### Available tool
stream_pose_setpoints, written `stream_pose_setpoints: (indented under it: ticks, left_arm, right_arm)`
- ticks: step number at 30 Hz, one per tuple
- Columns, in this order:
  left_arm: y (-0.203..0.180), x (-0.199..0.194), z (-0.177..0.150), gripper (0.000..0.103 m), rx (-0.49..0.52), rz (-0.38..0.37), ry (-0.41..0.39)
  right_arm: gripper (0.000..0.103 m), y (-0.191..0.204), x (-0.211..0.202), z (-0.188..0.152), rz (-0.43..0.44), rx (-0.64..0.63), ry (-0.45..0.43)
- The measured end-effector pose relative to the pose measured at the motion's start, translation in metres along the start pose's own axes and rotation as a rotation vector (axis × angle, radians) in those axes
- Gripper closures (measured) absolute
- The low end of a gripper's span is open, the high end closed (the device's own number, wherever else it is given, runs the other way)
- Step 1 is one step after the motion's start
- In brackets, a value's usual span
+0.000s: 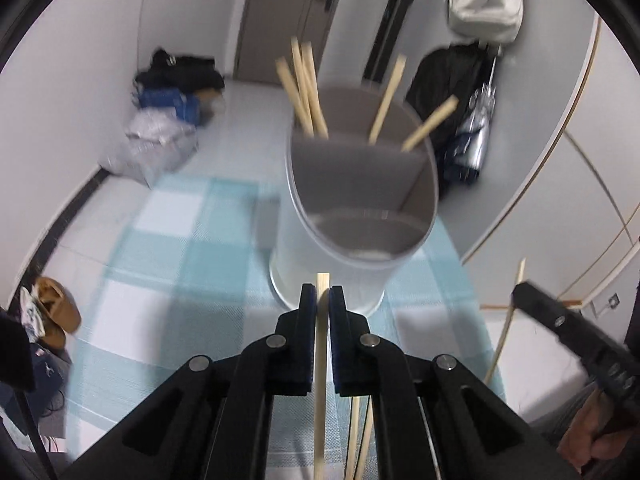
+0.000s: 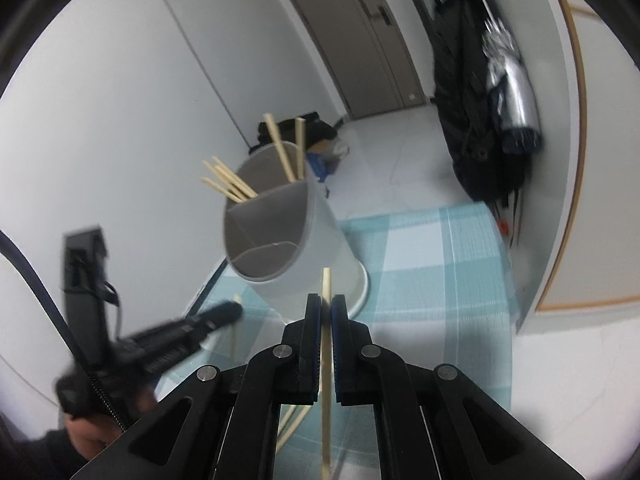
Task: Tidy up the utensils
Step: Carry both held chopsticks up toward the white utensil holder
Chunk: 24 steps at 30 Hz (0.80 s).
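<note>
Left wrist view: a slim pale wooden chopstick [image 1: 321,356] is clamped by the left gripper [image 1: 322,300], near the smooth white cylindrical divided holder [image 1: 320,256] on checked blue woven cloth [image 1: 168,240]. A second wooden chopstick [image 2: 327,360] is pinched by the right gripper [image 2: 327,308].

A white cylindrical utensil holder [image 1: 320,256] stands upright on the blue-checked tablecloth [image 1: 168,248], its grey inside split by dividers into compartments. Five pale wooden chopsticks [image 1: 304,88] lean out of its two far compartments, three in one and two in the other; the near compartment looks empty. One chopstick [image 1: 320,360] is pinched lengthwise between the left jaws, another chopstick [image 2: 327,360] between the right jaws. More loose chopsticks [image 1: 362,440] lie on the cloth.
</note>
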State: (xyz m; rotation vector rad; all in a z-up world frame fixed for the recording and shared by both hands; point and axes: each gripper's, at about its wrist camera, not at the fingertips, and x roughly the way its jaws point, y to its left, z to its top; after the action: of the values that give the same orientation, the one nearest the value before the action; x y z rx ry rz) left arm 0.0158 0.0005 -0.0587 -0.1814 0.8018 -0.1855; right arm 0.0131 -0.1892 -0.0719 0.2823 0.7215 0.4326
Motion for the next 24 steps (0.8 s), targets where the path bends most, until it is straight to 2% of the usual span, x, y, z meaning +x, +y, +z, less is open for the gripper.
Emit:
stream_pose_setpoints:
  ticks: [8,19,24]
  left_arm:
    - [0.003,-0.023,0.019,0.1,0.013,-0.008,-0.1]
    - [-0.002,-0.053,0.038,0.1,0.083,-0.019,-0.126]
    - [-0.004,-0.066,0.053,0.1,0.082,-0.041,-0.147]
  right_arm:
    - [0.099,0.017,-0.006,-0.001,-0.011,-0.044,-0.029]
    - [0.099,0.037,-0.027,0.006,0.003,-0.073,-0.101]
    - [0.099,0.049,-0.042,0.018,0.016,-0.102,-0.152]
